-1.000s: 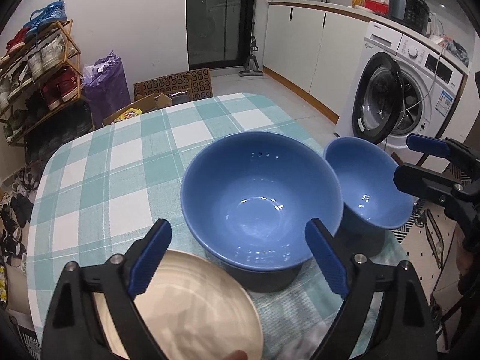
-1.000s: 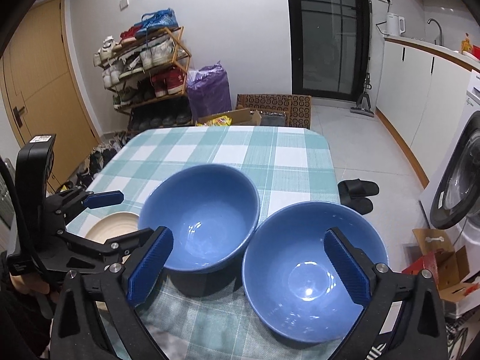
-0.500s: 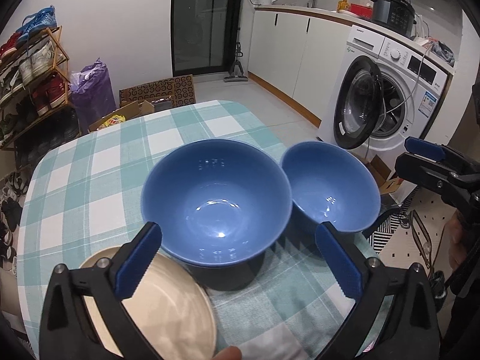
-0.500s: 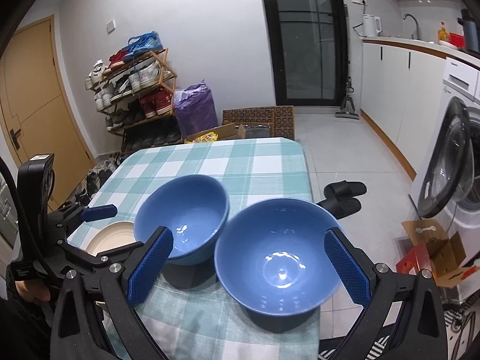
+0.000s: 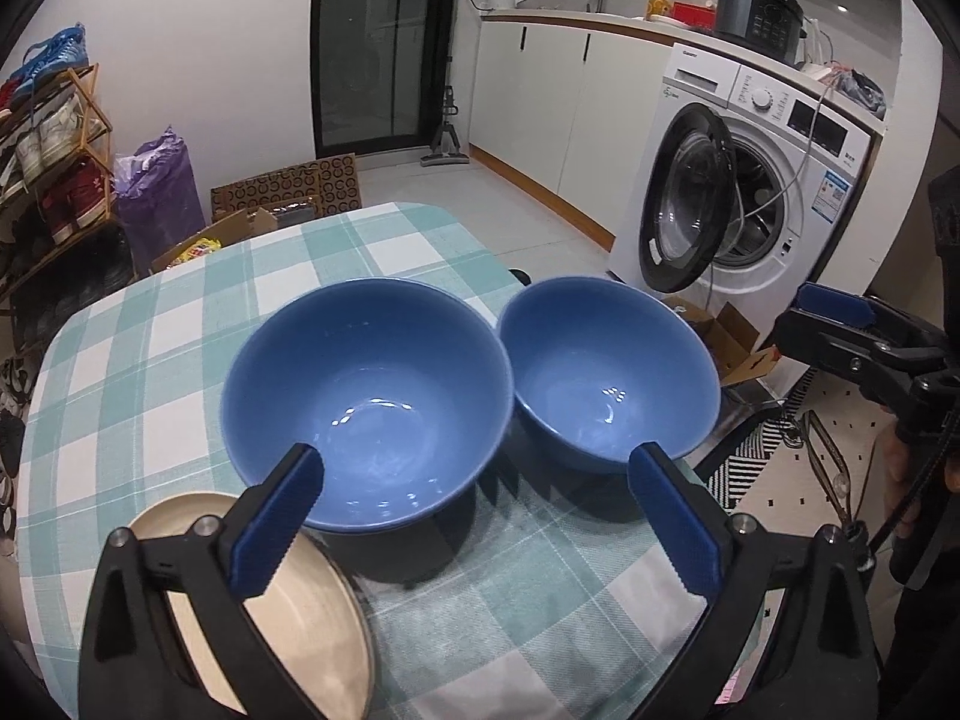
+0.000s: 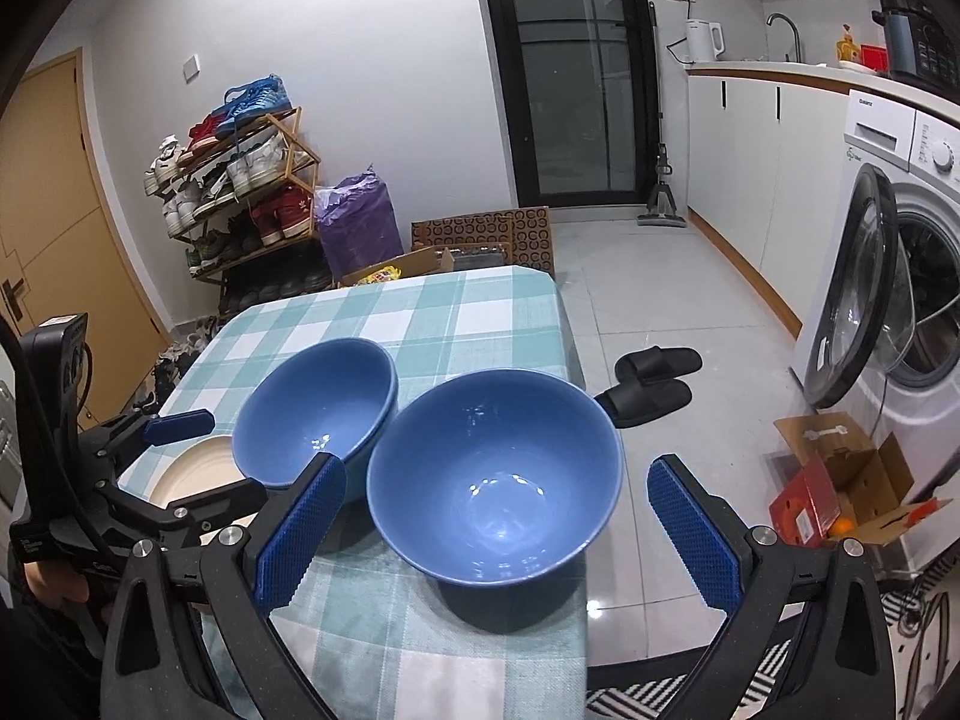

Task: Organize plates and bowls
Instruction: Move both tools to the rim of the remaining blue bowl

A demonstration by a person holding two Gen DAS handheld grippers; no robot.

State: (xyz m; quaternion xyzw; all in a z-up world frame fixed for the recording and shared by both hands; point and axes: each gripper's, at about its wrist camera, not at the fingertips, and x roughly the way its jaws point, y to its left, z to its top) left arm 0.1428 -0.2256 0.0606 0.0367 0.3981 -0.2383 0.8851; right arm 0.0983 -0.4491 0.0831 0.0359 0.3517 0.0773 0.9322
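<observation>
Two blue bowls sit rim to rim on the checked counter (image 5: 150,324), its far half bare; the right bowl (image 6: 495,486) stands at the counter's right edge. Both the left tool (image 5: 474,519) and right tool (image 6: 501,534) gape wide, holding nothing. The left bowl (image 5: 366,402) lies at twelve o'clock from the left tool, the cream plate (image 5: 312,630) at seven.

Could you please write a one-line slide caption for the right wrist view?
Open right gripper hovers before two blue bowls on a checked tablecloth, cream plate beside them.
</observation>
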